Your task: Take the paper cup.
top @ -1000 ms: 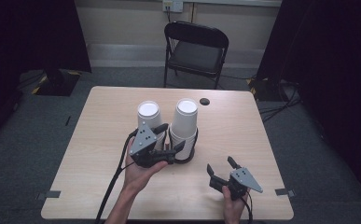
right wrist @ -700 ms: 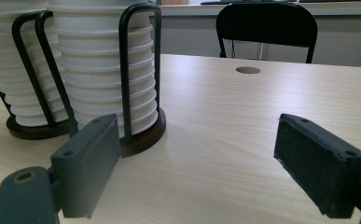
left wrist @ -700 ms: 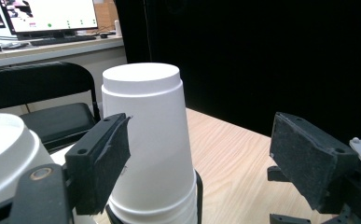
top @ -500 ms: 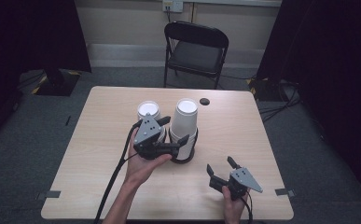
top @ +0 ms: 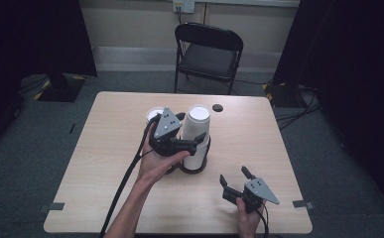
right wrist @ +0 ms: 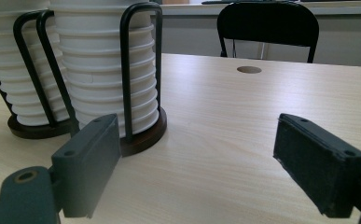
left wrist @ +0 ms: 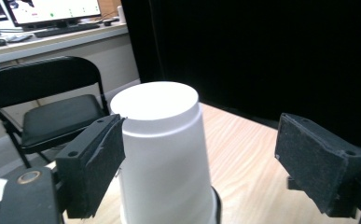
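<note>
1. I count two stacks of white cups on the table [top: 105, 163], each stack upside down in its own black wire holder on a round dark base.
2. The taller cup stack [top: 197, 134] stands near the table's middle; the shorter cup stack [top: 153, 115] sits just beside it, at about ten o'clock from it in the high view.
3. My left gripper [top: 199, 145] is at the taller stack, at nine o'clock of it, raised off the table. Its jaws have just been opening, and they now stand apart around the top cup [left wrist: 164, 140].
4. In the left gripper view one pad lies against the cup's side while the other stands well clear of it, so nothing is clamped.
5. My right gripper [top: 235, 177] hovers near the table's near right corner, at about five o'clock from the taller stack and well apart from it. Its jaws are spread wide with only bare tabletop between them.
6. In the right gripper view I see the two holders [right wrist: 138, 70] side by side at eleven o'clock.
7. One small dark round hole [top: 218, 107] marks the tabletop at one o'clock from the taller stack.
8. One black folding chair [top: 208, 54] stands beyond the far edge.
</note>
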Demonstrator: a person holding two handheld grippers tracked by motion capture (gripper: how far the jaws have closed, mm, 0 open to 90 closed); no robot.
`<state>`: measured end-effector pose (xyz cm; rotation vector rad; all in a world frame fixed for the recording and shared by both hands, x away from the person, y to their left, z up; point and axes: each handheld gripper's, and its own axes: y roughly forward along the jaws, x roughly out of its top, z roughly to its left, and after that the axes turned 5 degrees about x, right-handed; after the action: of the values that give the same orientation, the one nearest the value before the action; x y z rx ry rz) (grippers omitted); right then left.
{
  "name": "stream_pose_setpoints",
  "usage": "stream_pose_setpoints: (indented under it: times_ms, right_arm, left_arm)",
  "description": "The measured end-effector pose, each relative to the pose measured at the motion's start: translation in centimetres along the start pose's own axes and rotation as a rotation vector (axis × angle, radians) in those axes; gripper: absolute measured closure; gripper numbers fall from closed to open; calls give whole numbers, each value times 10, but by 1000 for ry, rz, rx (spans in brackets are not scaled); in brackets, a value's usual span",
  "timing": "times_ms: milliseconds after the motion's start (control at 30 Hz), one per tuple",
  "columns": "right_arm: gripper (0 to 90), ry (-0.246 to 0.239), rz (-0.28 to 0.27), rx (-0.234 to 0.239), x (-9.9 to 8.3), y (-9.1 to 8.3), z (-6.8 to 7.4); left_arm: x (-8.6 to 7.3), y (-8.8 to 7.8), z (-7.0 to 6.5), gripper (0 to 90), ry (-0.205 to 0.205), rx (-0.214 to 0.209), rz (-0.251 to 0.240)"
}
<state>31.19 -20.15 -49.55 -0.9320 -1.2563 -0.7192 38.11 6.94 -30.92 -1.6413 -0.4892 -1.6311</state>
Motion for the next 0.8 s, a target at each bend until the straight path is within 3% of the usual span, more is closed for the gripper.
stream_pose_setpoints:
  times_ms: [200,367,800]
  right_arm:
    - [142,1,1,2,0,0,0]
    - [143,-1,1,5,0,0,0]
    - [146,3,2,4,0,0,0]
  left_arm:
    - [7,14,7,155,-20,31,22]
    - [9,25,14,154,-34,26,52]
    - [10,45,14,157,-6,29,105]
